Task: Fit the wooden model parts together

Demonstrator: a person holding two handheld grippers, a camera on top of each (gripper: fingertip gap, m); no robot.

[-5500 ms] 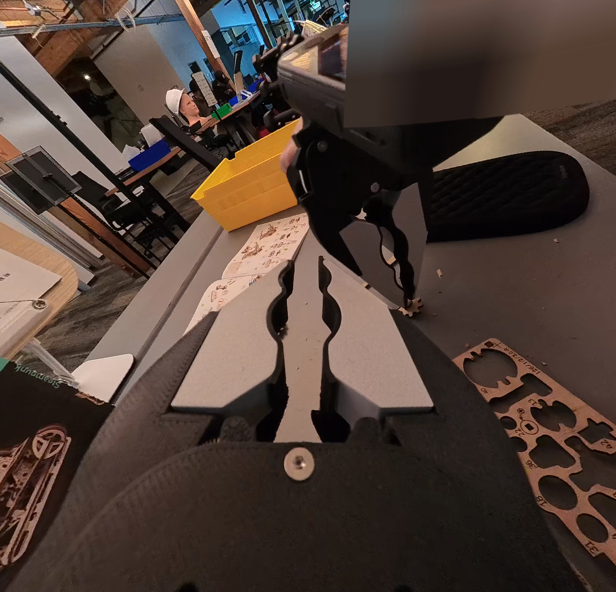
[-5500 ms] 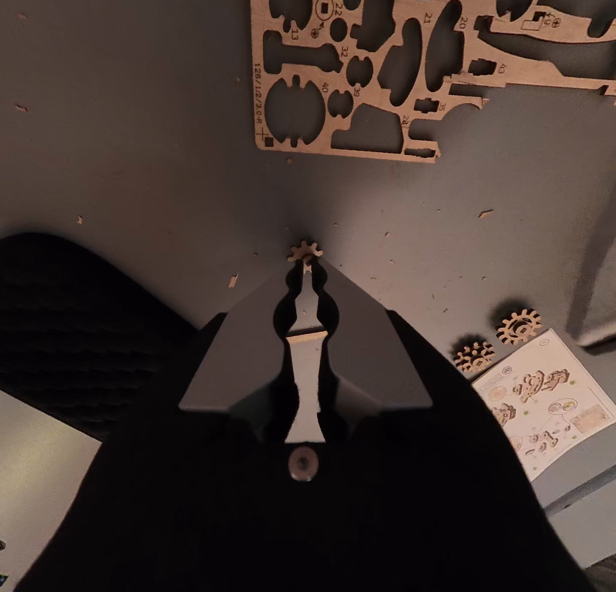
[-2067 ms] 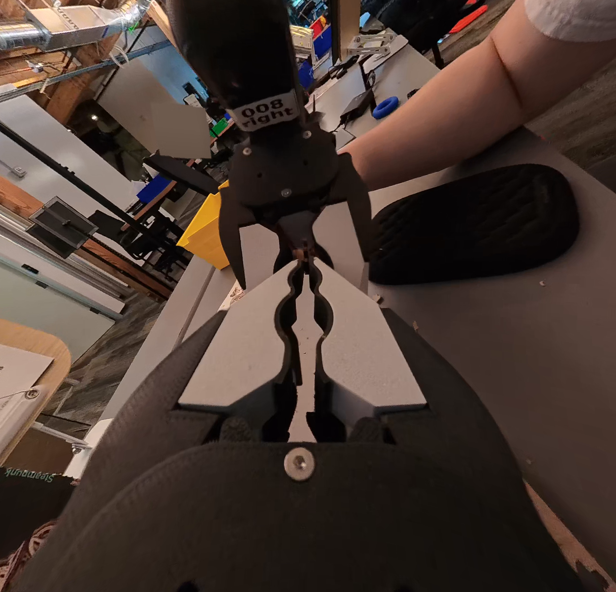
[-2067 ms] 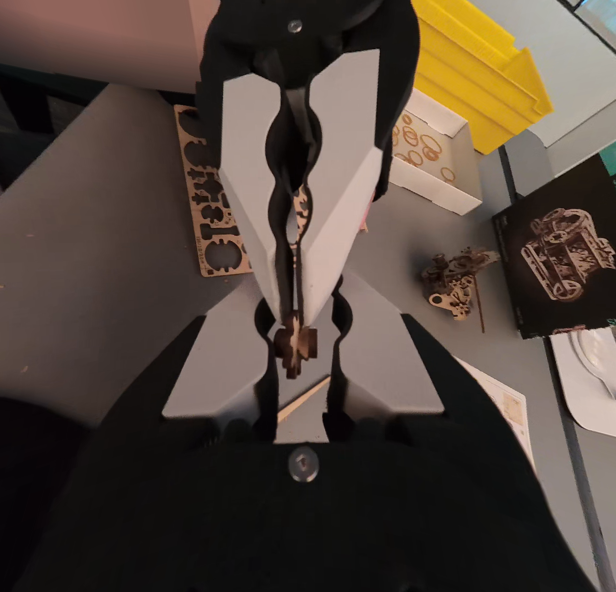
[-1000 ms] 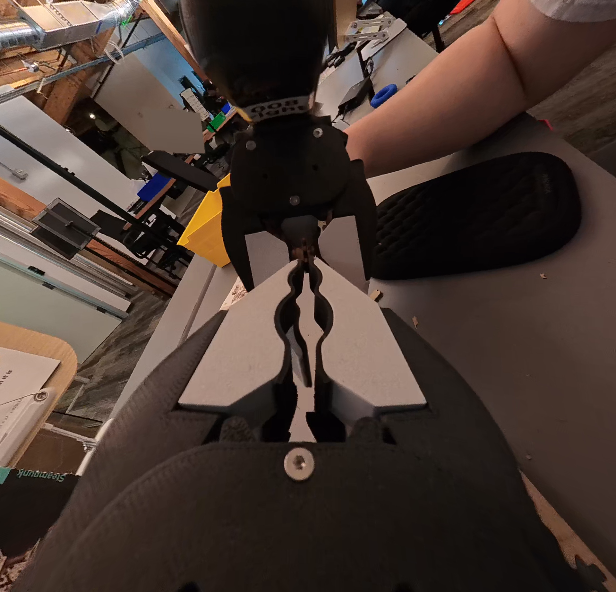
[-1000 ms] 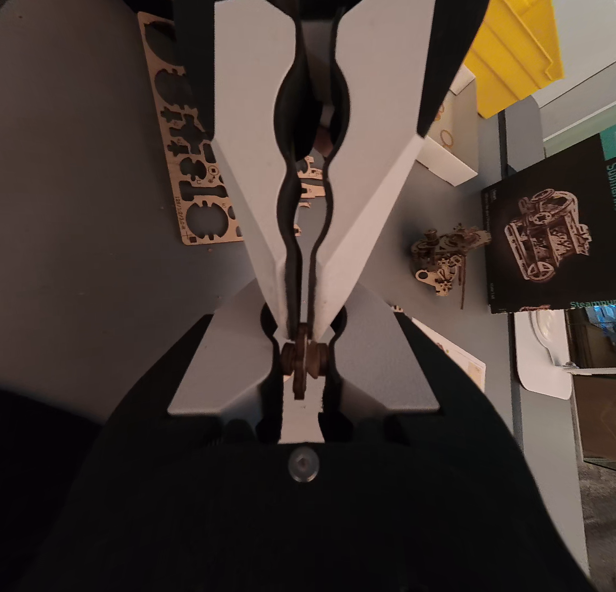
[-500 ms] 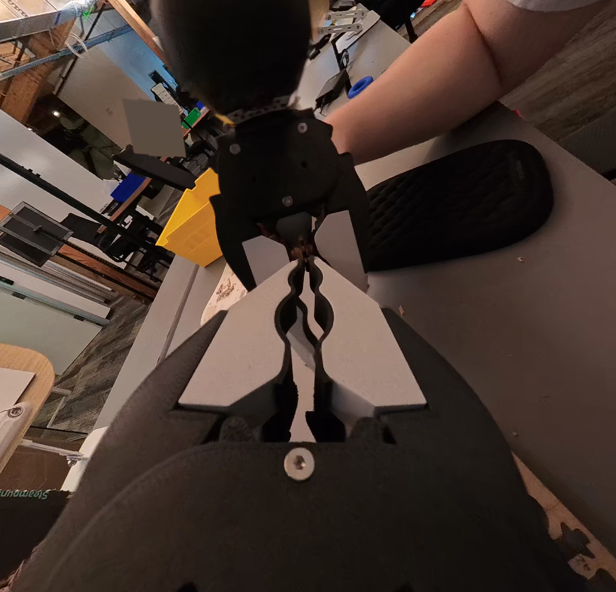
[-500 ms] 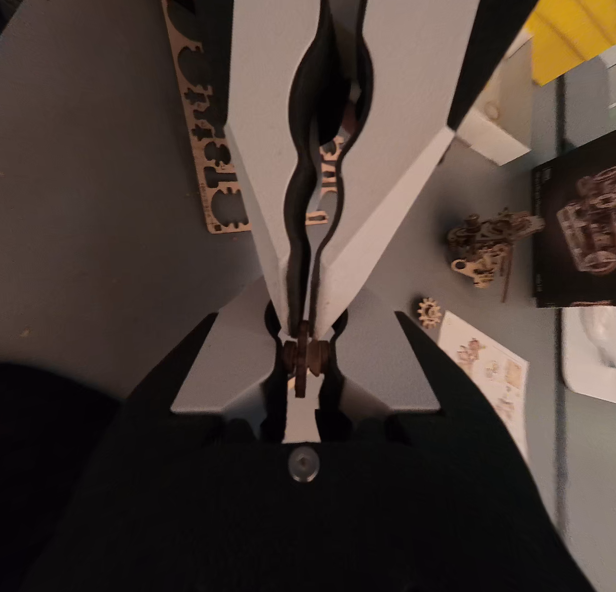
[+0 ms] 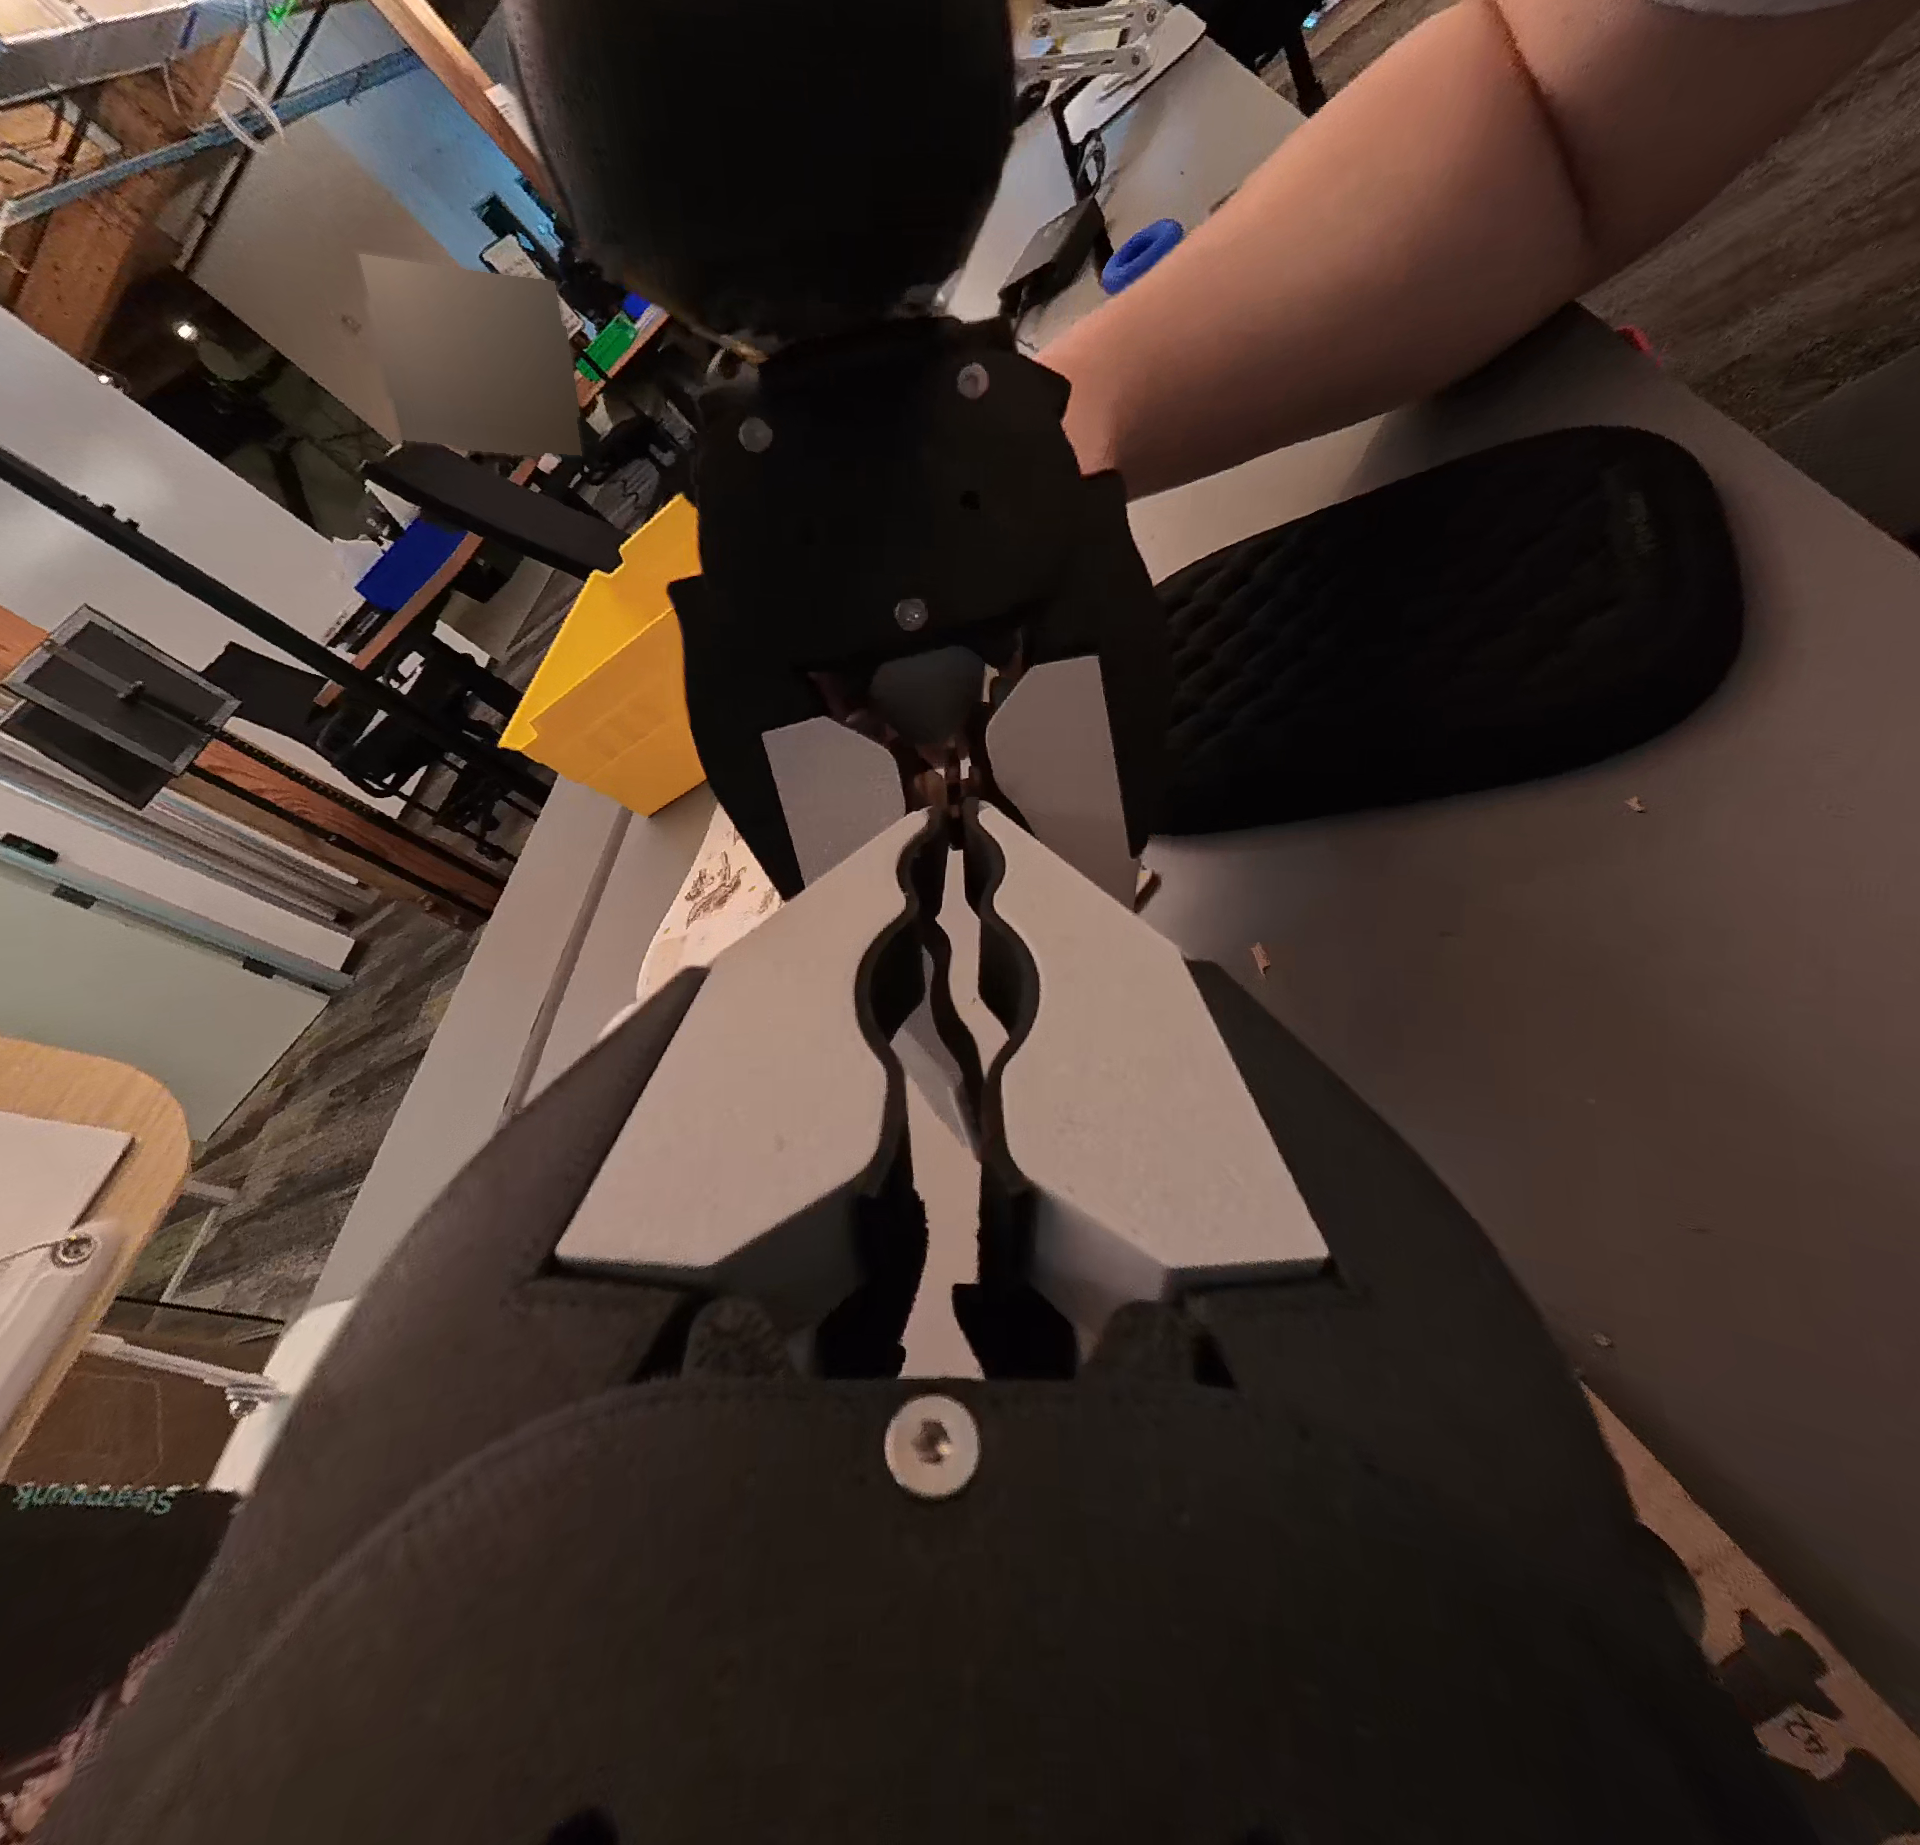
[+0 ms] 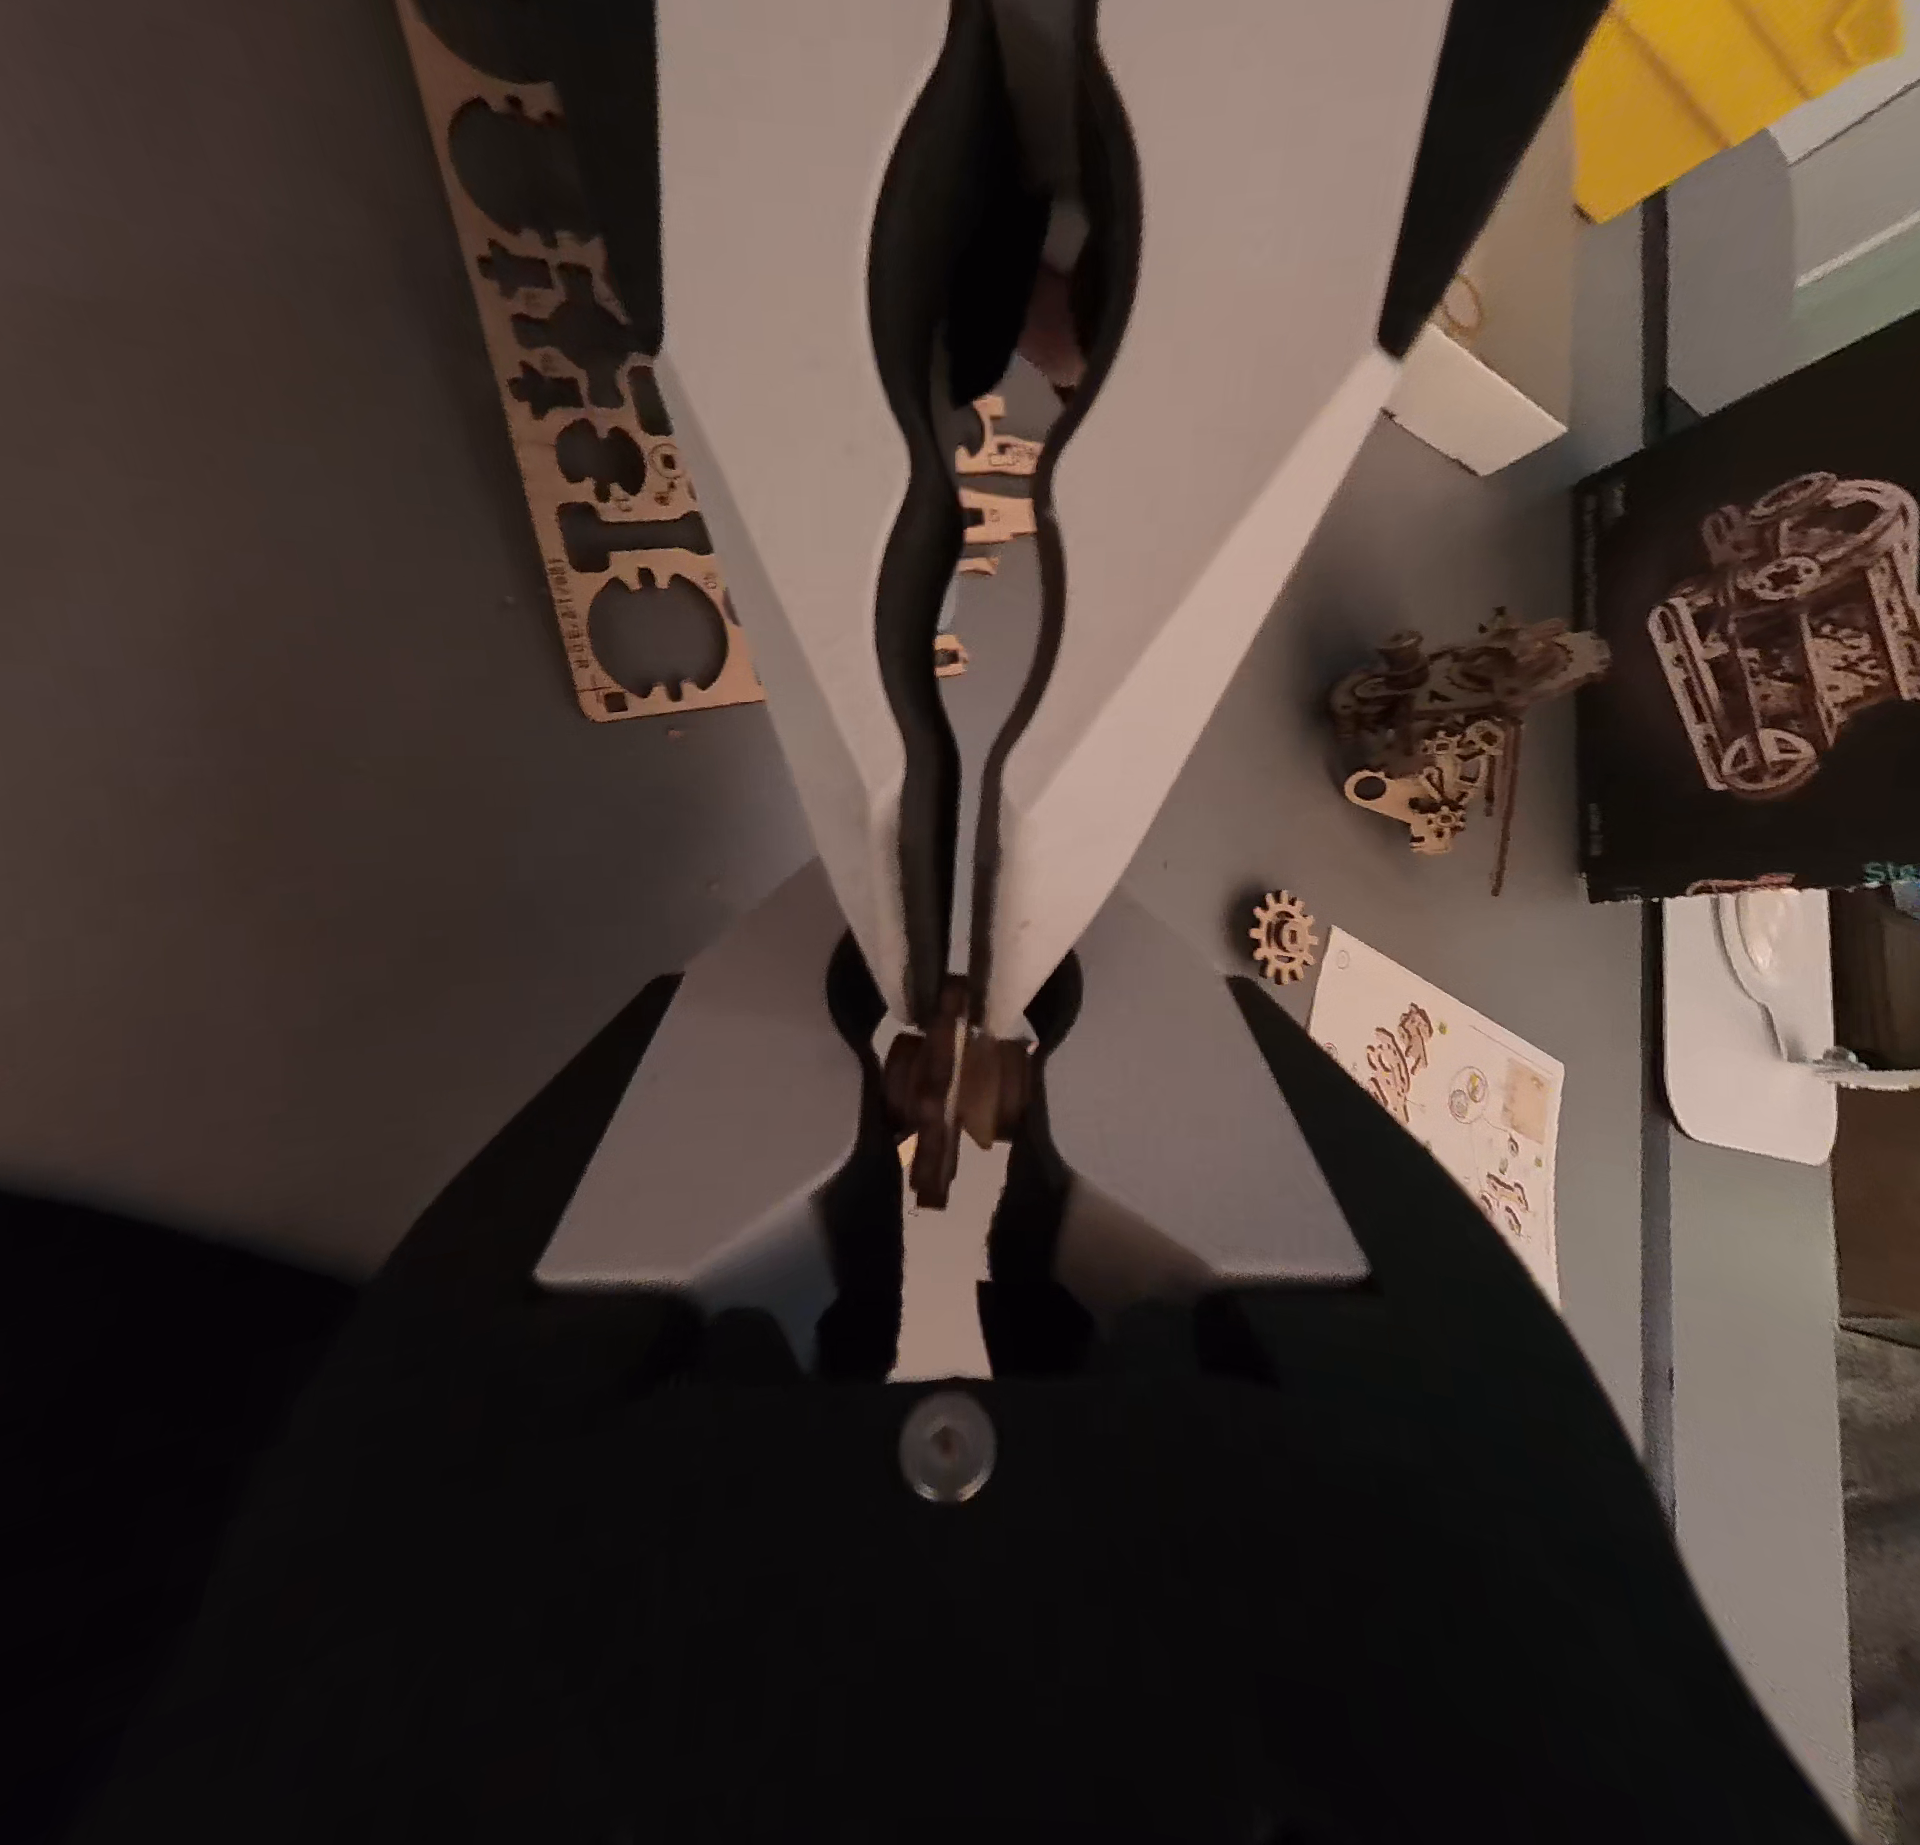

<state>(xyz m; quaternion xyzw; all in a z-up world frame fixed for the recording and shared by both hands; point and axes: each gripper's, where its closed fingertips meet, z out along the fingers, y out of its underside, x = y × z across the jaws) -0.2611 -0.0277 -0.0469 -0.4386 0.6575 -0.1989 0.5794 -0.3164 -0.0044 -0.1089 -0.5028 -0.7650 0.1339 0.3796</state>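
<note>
Grey table (image 10: 260, 860) with a black model-kit box (image 10: 1756, 652) at its right edge, a punched-out plywood sheet (image 10: 623, 569) off to the left, a half-built wooden model (image 10: 1444, 746) and one loose gear (image 10: 1283, 935) by the instruction sheet (image 10: 1444, 1099). Up above the table the two grippers meet tip to tip. Left gripper (image 10: 961, 974) is clamped tight on a flat wooden gear piece (image 10: 940, 1120), while the right gripper (image 10: 951, 1089) squeezes the small wooden part (image 10: 1003, 1073) threaded across it.

Grey table (image 10: 260, 860) with punched wooden part sheet (image 10: 582, 507), loose gear (image 10: 1285, 935), instruction leaflet (image 10: 1455, 1109), half-built wooden model (image 10: 1444, 746), black box (image 10: 1756, 673), black quilted pad (image 9: 1455, 632), yellow bin (image 9: 613, 694).
</note>
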